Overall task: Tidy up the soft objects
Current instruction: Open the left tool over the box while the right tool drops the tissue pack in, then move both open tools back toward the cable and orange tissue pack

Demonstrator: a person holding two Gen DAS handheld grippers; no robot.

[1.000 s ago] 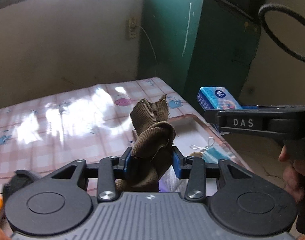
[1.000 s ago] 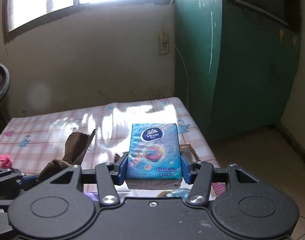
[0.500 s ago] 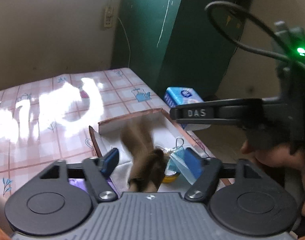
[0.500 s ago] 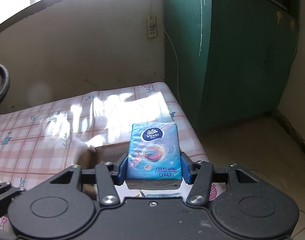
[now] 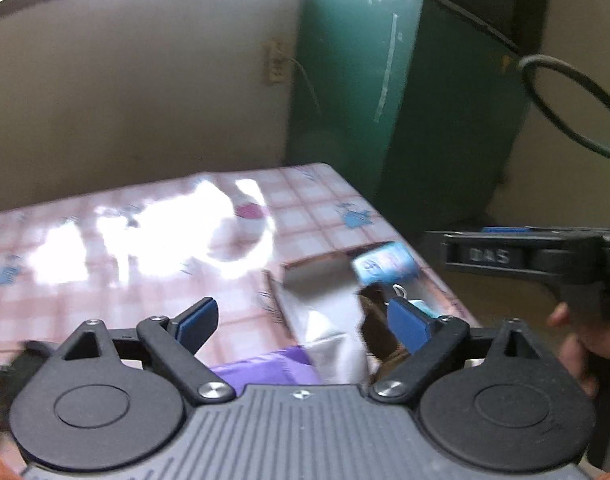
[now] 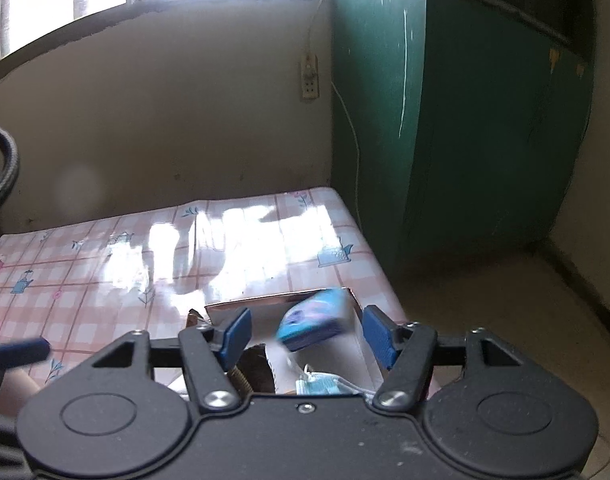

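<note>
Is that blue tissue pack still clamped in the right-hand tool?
No. The right gripper is open, and the tissue pack sits tilted and blurred between its spread fingers, above the cardboard box.

The box (image 6: 357,344) sat at the right edge of the worktop (image 6: 105,280), with the tissue pack (image 6: 311,320) tilted over its far end, a cloth (image 5: 379,330) and a face mask (image 6: 319,384) inside, cabinet (image 6: 465,140) behind on the right.
</note>
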